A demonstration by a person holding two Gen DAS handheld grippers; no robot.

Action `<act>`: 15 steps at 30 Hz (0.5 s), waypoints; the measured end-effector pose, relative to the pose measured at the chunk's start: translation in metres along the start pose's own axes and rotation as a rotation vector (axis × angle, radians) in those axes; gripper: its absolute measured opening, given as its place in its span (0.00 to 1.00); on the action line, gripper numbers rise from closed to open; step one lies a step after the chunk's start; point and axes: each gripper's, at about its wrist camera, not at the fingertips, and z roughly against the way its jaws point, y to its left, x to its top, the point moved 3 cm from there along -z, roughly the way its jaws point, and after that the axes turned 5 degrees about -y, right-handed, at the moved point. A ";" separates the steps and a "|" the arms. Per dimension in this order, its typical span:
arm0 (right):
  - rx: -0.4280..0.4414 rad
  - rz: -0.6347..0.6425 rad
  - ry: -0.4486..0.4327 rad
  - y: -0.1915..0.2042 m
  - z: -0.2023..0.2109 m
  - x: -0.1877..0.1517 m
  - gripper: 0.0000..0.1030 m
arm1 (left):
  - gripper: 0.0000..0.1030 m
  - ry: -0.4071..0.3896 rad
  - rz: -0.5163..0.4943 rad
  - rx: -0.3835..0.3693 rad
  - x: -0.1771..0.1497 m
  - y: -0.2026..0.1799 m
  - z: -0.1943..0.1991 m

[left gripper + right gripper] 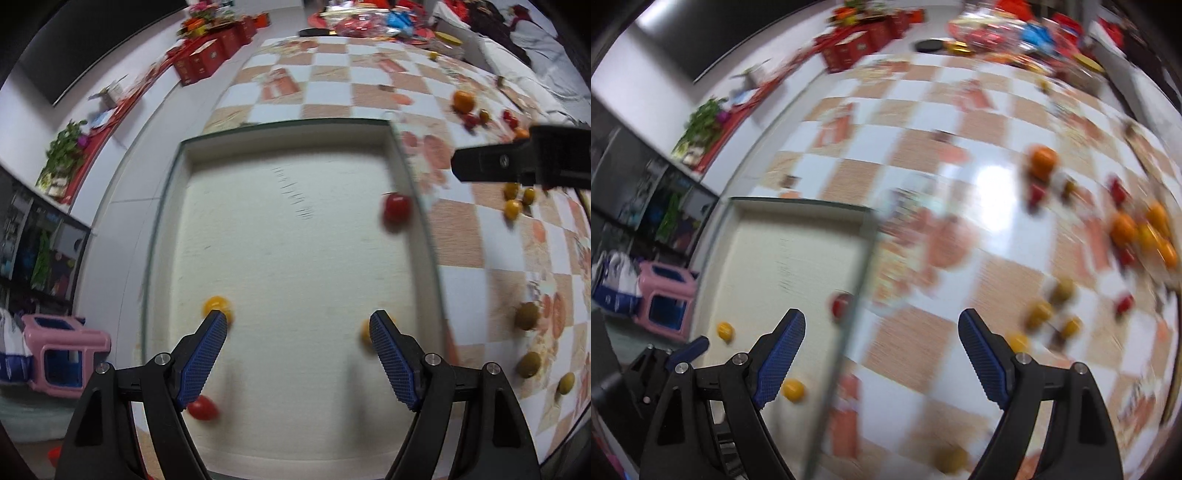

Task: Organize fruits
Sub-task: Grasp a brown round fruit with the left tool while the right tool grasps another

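Note:
A shallow cream tray (288,147) with a glass rim lies on the checked tablecloth. In it are a red tomato (396,209), a yellow fruit (217,305), another yellow fruit (365,332) and a red tomato (202,407). My left gripper (298,325) is open and empty above the tray. My right gripper (882,325) is open and empty over the tray's right rim (849,317); it also shows in the left wrist view (517,158). Loose oranges (1042,159), yellow fruits (1038,314) and red tomatoes (1124,303) lie on the cloth to the right.
Green-yellow fruits (527,316) lie right of the tray. Red boxes (207,59) and packets (369,22) crowd the far end of the table. A pink stool (62,354) stands on the floor to the left. A plant (66,147) sits on a side shelf.

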 end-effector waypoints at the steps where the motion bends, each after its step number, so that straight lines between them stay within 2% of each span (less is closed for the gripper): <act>1: -0.015 -0.020 0.000 -0.011 0.005 -0.005 0.85 | 0.78 -0.003 -0.019 -0.016 0.001 -0.009 0.003; 7: -0.107 -0.128 0.014 -0.082 0.041 -0.052 0.85 | 0.78 -0.011 -0.117 -0.108 0.012 -0.063 0.014; 15: -0.171 -0.178 0.052 -0.119 0.074 -0.126 0.85 | 0.78 0.006 -0.232 -0.193 0.008 -0.126 0.014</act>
